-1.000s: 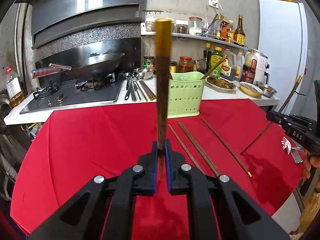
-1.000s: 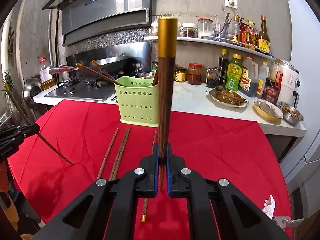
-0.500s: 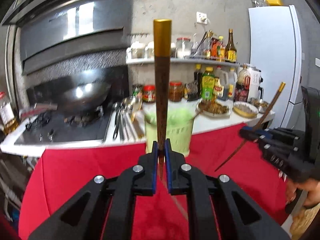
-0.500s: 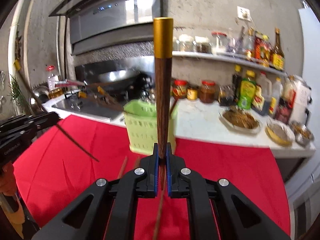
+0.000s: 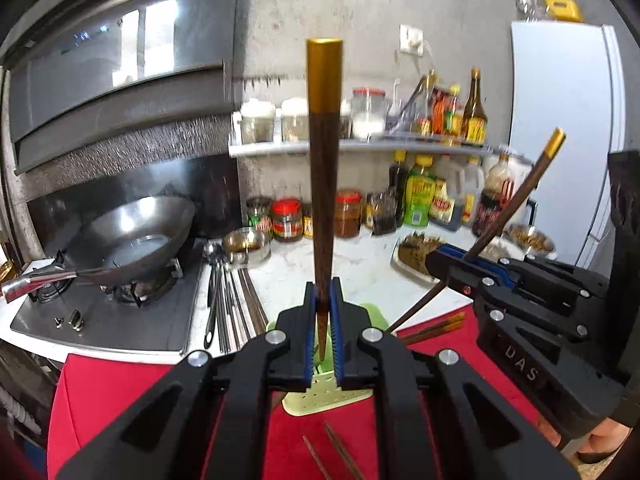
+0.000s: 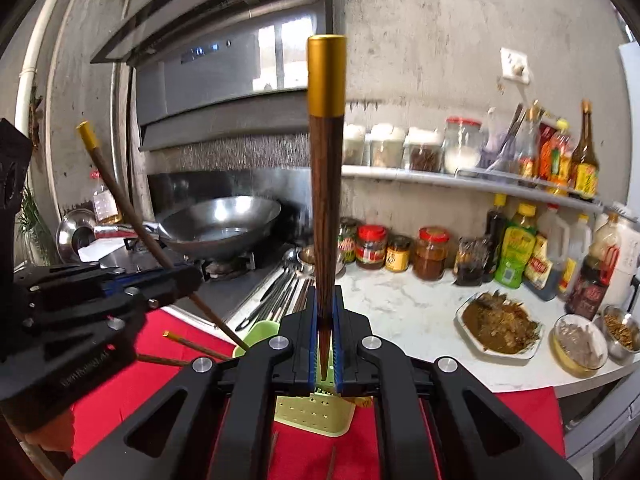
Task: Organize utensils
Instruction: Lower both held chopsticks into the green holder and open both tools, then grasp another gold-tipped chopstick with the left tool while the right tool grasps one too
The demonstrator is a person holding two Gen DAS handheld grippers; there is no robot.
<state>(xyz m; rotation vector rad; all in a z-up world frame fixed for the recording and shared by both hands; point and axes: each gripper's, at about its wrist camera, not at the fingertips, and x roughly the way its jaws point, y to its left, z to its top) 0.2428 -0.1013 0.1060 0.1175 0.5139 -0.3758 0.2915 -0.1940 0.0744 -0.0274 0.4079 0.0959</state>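
Gripping one chopstick apiece, both grippers hover over the green holder, tips pointing down so each stick can drop in narrow end first. At the left of the left wrist view the wok [image 5: 132, 236] sits on the stove, clear of the work. In the centre, the left gripper [image 5: 323, 312] has its jaws clamped on a chopstick [image 5: 323, 184], gold cap up, tip just above the holder [image 5: 332, 396], which peeks out between and under the fingers. At lower centre, loose chopsticks [image 5: 332, 456] lie on the red cloth [image 5: 104, 400], not yet collected. At right, the right gripper [image 5: 452, 264] is shut on a tilted chopstick [image 5: 520, 196] whose tip slants toward the holder's rim.

In the right wrist view the left gripper shows at left with its slanted stick; two stored sticks [image 6: 188, 346] jut from the holder toward the lower left. In the centre the right gripper's jaws pinch their stick upright above the holder. At right a plate [image 6: 500, 328] stays on the counter.
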